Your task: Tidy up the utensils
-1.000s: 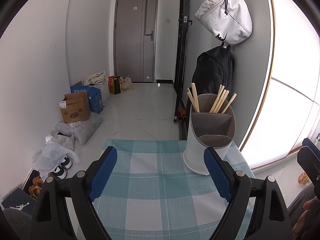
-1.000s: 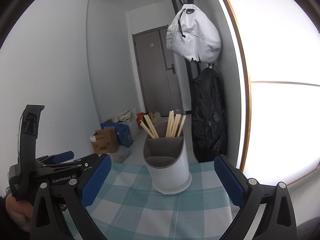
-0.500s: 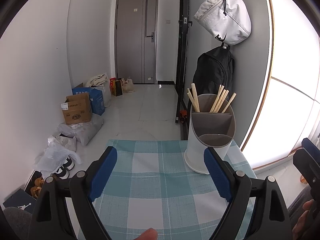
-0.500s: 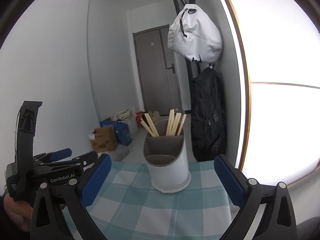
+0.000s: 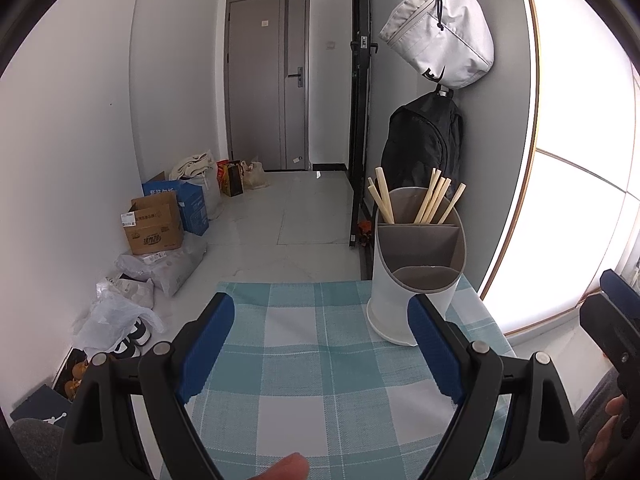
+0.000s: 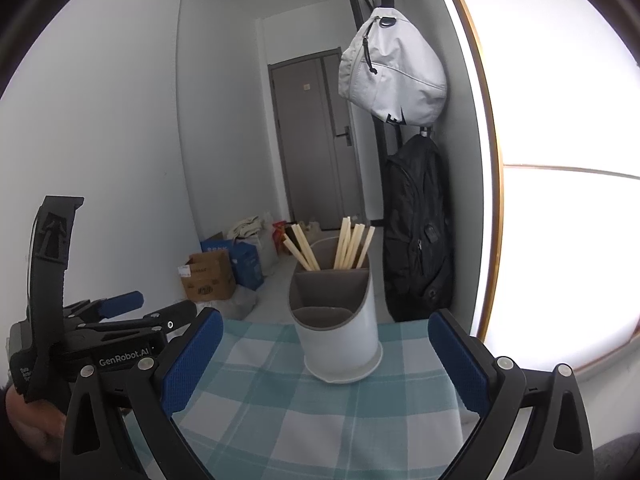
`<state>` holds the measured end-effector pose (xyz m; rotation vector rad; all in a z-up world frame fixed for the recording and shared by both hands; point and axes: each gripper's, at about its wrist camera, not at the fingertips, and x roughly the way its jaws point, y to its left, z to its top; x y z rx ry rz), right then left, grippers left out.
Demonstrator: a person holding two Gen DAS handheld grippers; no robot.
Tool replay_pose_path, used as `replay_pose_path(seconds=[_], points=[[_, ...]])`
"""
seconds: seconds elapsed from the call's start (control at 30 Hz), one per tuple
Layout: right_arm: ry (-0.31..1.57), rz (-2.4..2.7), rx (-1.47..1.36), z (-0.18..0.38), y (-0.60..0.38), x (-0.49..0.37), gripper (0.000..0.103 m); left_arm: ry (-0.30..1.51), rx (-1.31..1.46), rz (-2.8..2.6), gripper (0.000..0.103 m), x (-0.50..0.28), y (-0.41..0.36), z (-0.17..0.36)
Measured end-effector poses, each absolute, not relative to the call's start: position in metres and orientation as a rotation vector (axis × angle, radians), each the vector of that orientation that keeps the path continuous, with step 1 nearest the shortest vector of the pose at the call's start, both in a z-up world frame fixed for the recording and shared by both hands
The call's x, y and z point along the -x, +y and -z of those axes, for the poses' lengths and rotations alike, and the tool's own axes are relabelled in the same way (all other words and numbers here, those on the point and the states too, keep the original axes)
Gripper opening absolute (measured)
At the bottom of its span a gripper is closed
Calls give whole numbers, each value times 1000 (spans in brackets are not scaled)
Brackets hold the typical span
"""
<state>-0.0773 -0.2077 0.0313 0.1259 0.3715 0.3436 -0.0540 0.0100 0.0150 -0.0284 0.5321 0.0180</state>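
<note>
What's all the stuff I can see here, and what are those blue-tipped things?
utensil holder: one, white with grey inside, standing on the tablecloth.
chopsticks: about eight, pale wood, upright in the holder's back compartment.
tablecloth: one, teal and white check, covering the table.
sling bag: one, light grey, hanging on the wall.
backpack: one, black, hanging below the bag.
cardboard box: one, brown, on the floor by the left wall.
door: one, grey, far end.
left gripper: black, blue fingers, open, empty.
right gripper: same, open, empty.
</note>
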Motion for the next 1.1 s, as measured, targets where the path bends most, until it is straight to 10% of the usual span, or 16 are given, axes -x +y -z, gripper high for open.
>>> replay_pose_path(seconds=[1.1], points=[[378, -339, -127, -31, -210, 78, 103, 530, 10, 6, 85, 56, 4, -15]])
